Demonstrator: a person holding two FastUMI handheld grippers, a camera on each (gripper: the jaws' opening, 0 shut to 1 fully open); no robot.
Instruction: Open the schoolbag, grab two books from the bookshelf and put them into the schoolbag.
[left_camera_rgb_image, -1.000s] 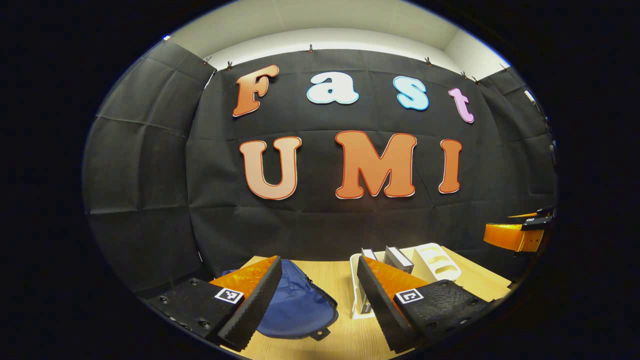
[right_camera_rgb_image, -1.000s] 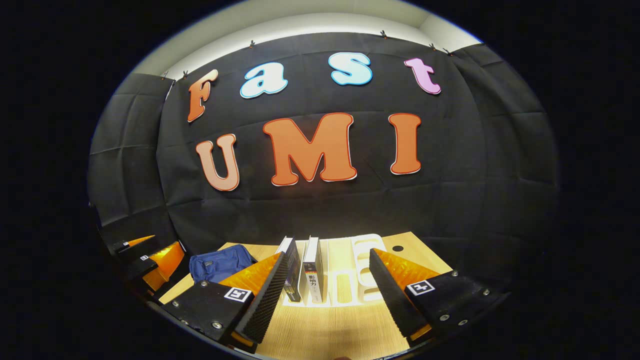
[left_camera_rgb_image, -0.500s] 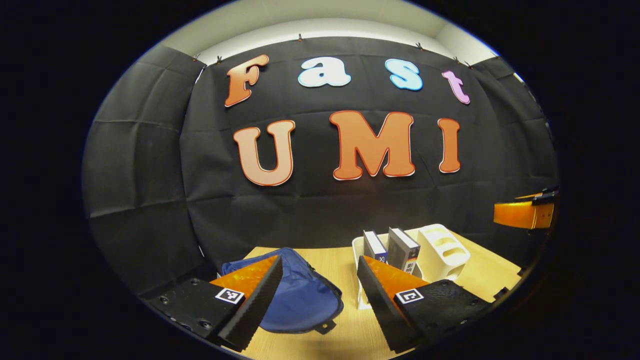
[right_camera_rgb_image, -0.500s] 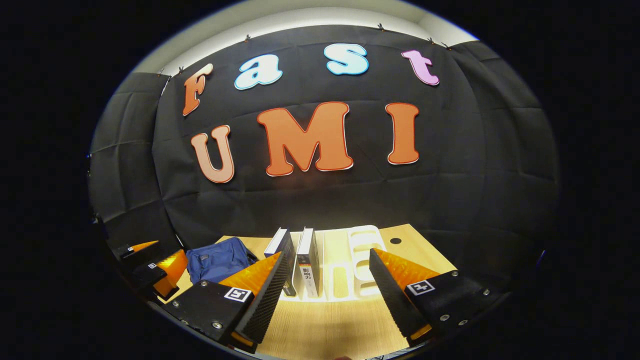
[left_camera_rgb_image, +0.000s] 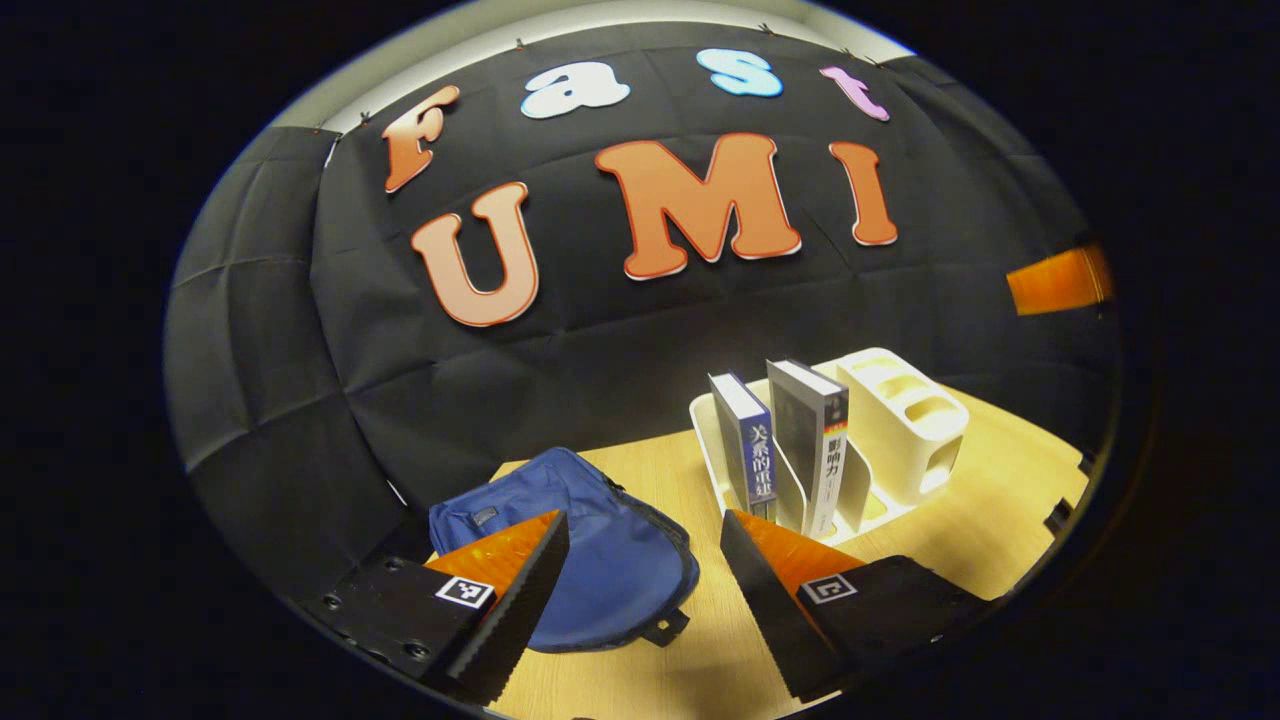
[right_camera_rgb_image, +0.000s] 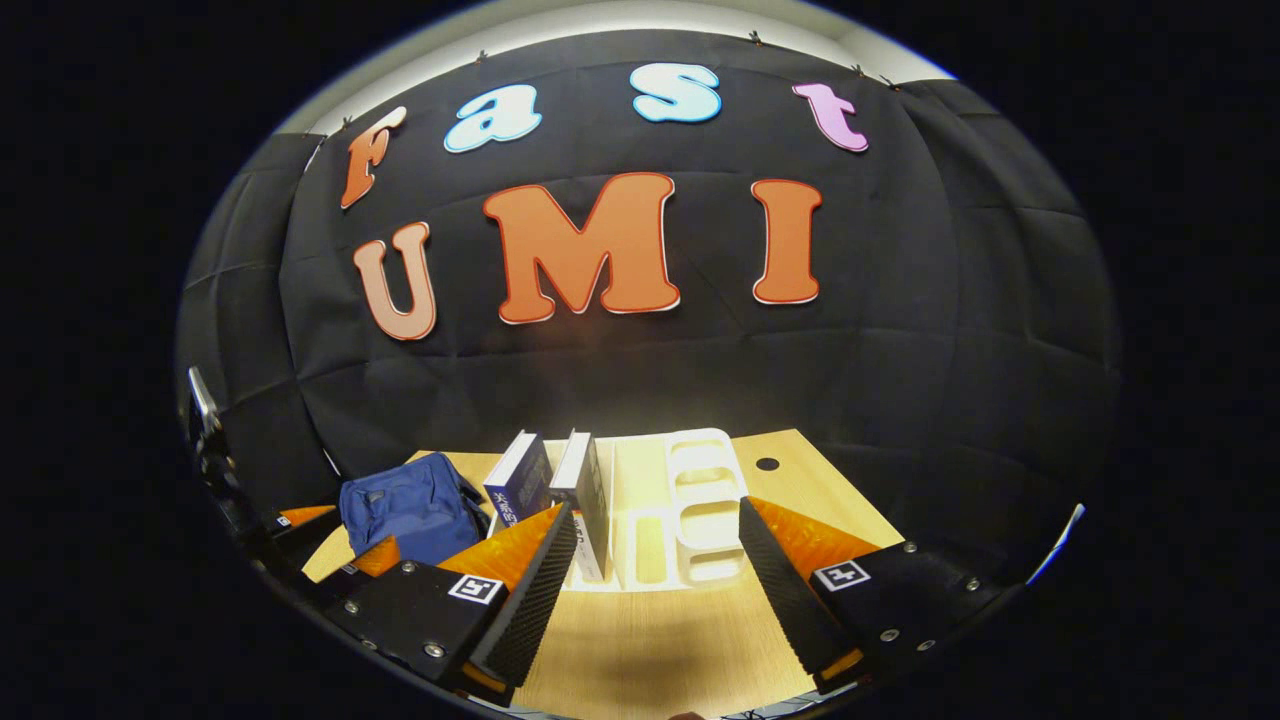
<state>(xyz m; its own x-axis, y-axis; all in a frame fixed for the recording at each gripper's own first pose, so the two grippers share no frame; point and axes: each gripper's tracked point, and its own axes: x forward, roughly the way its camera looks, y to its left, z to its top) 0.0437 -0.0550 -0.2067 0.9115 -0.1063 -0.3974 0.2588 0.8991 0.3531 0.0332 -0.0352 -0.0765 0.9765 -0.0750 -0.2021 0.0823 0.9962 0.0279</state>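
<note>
A blue schoolbag (left_camera_rgb_image: 590, 560) lies flat on the wooden table (left_camera_rgb_image: 1000, 520), its zip looking closed, with a small black tab sticking out at its near edge. To its right on the table stands a white bookshelf (left_camera_rgb_image: 900, 420) with upright dividers. Two books (left_camera_rgb_image: 780, 450) stand in its left slots, spines facing out, the left one leaning a little. The right-hand slots of the bookshelf hold no books.

The left gripper (left_camera_rgb_image: 640, 600) hangs above the table with its fingers spread wide and nothing between them; the schoolbag lies just beyond its left finger and the bookshelf just beyond its right one.

The right gripper (right_camera_rgb_image: 655, 590) is also wide open and holds nothing, facing the bookshelf (right_camera_rgb_image: 690, 500) across bare table. Its left finger partly covers the nearer book. The schoolbag (right_camera_rgb_image: 405, 505) sits left of the books (right_camera_rgb_image: 550, 480), and a small dark hole (right_camera_rgb_image: 767, 464) marks the table behind the bookshelf.
</note>
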